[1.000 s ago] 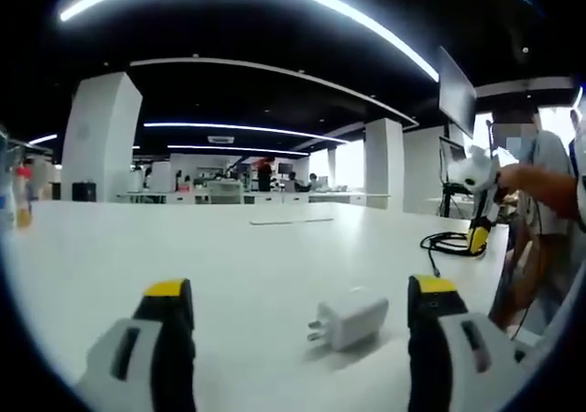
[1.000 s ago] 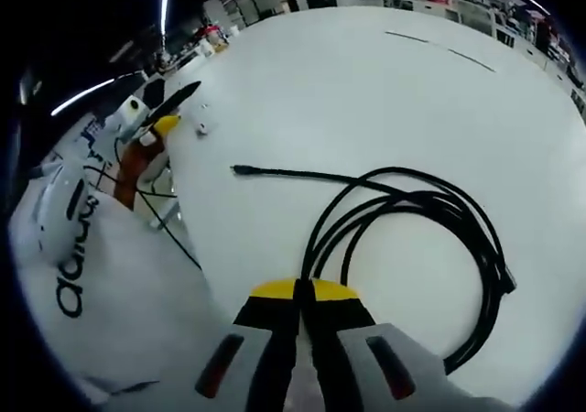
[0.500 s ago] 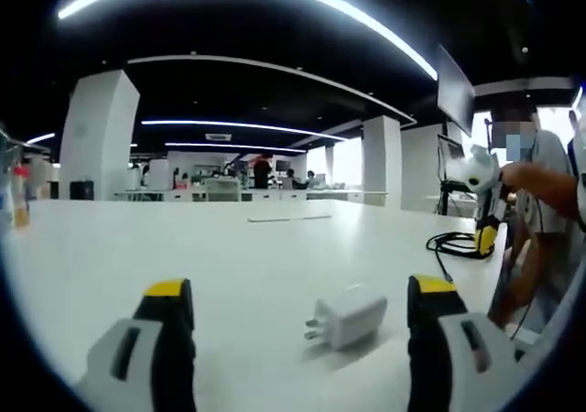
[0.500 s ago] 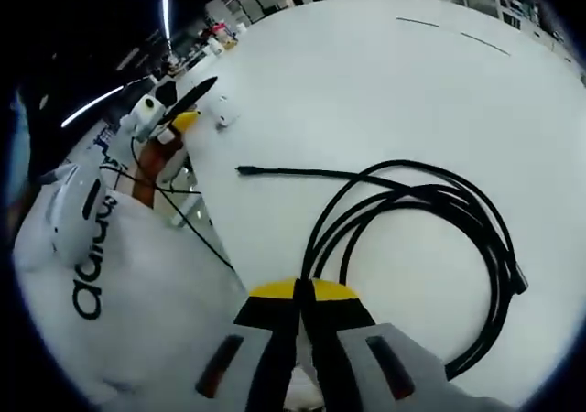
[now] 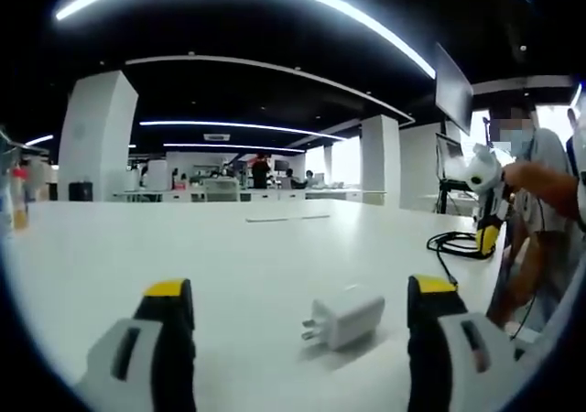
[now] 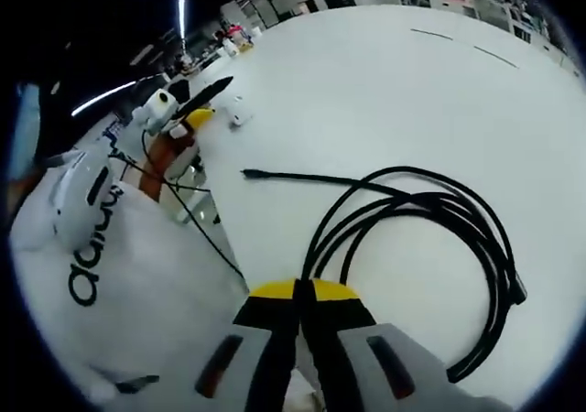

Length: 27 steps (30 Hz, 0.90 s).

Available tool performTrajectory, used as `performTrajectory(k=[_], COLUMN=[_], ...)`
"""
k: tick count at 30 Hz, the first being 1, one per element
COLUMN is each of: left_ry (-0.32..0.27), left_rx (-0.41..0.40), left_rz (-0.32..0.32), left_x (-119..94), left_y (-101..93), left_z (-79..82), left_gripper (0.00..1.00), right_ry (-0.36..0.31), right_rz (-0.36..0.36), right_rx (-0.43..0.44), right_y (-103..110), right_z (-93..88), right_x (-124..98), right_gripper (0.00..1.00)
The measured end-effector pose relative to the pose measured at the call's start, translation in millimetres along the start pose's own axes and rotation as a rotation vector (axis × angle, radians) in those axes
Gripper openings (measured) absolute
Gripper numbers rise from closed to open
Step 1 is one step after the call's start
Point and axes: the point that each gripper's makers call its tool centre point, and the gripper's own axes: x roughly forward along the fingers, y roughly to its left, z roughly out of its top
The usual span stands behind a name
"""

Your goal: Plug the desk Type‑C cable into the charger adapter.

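My left gripper (image 5: 298, 325) gapes wide, empty, the charger (image 5: 344, 318) lying on the table (image 5: 229, 256) between its jaws. My right gripper (image 6: 304, 293) is pinched together, empty, over the coiled cable (image 6: 430, 220).

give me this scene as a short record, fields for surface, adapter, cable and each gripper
surface: white table
adapter: white adapter lying on the table between the left gripper's jaws, not touched, prongs pointing left in the left gripper view
cable: black cable coiled loosely on the table, one free end stretched out to the left in the right gripper view
left gripper: jaws wide apart, holding nothing
right gripper: jaws together at the near edge of the coil; whether they pinch the cable cannot be told
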Motion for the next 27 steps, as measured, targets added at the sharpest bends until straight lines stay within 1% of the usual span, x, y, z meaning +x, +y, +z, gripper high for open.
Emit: performTrajectory(k=[5,14,17,20,22,23,25,27], left_ry=[0.005,0.006,0.010,0.014,0.019,0.020,0.020,0.018], left_rx=[0.004,0.020,0.027,0.027,0.029,0.036,0.042,0.051], left_rz=[-0.003,-0.012,-0.016,-0.024,-0.029,-0.034,-0.037,-0.045], left_x=[1,1,1,2,3,3,3,4], left_y=[-1.1,-2.3,-3.7,-4.5,-5.3,-6.1,-6.5,-7.2], left_z=[-1.4,0.0,0.1,-0.8,-1.5,-1.4,-0.6,0.6], left_gripper=[0.96,0.96,0.96,0.95,0.94,0.93,0.91,0.90], right_ry=[-0.044,-0.106,-0.155,-0.179,-0.192,-0.215,-0.229,-0.244], right_rz=[-0.027,-0.043,-0.062,-0.086,-0.095,-0.094,-0.094,-0.091], right_rx=[-0.053,-0.100,-0.184,-0.277,-0.320,-0.366,-0.376,-0.409], right_y=[-6,-9,-10,-10,-9,-6,-4,-2], right_z=[8.5,19.8,30.2,37.2,41.8,47.3,51.2,56.6], right_x=[-4,-8,-6,-4,-2,-1,-1,2], right_gripper=[0.03,0.06,0.08,0.08,0.08,0.08,0.08,0.08])
